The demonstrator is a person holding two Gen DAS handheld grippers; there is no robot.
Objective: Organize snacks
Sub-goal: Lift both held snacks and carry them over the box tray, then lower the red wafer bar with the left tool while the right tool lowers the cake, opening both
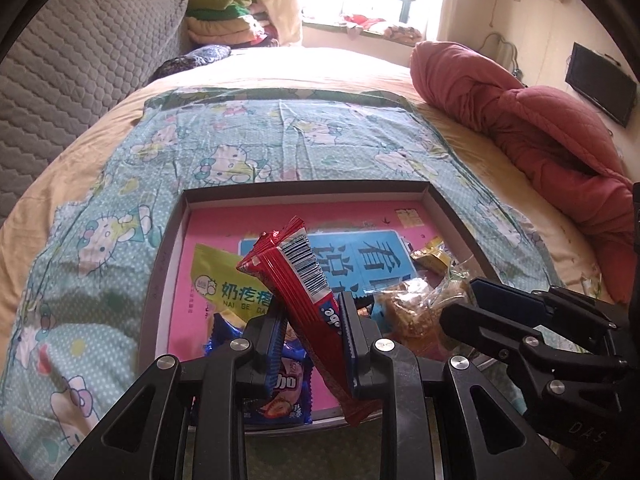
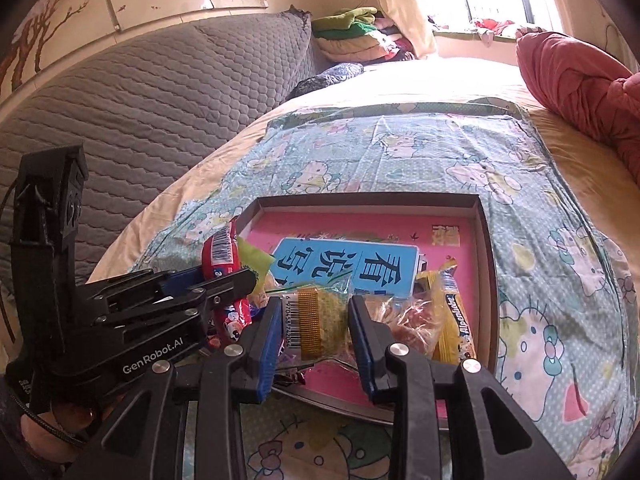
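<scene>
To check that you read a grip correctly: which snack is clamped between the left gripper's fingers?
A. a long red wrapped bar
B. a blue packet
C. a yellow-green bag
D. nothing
A: in the left wrist view the left gripper has its pads closed on the red wrapped bar, held tilted above the box.

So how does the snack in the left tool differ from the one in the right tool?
The left tool grips a long red wafer bar, while the right tool grips a clear packet with yellow contents. The red wafer bar's wrapper is opaque and stands tilted upward; the clear packet is see-through and shorter, lying flatter between the pads. Both carry a barcode, and both are held over the pink-floored box.
</scene>
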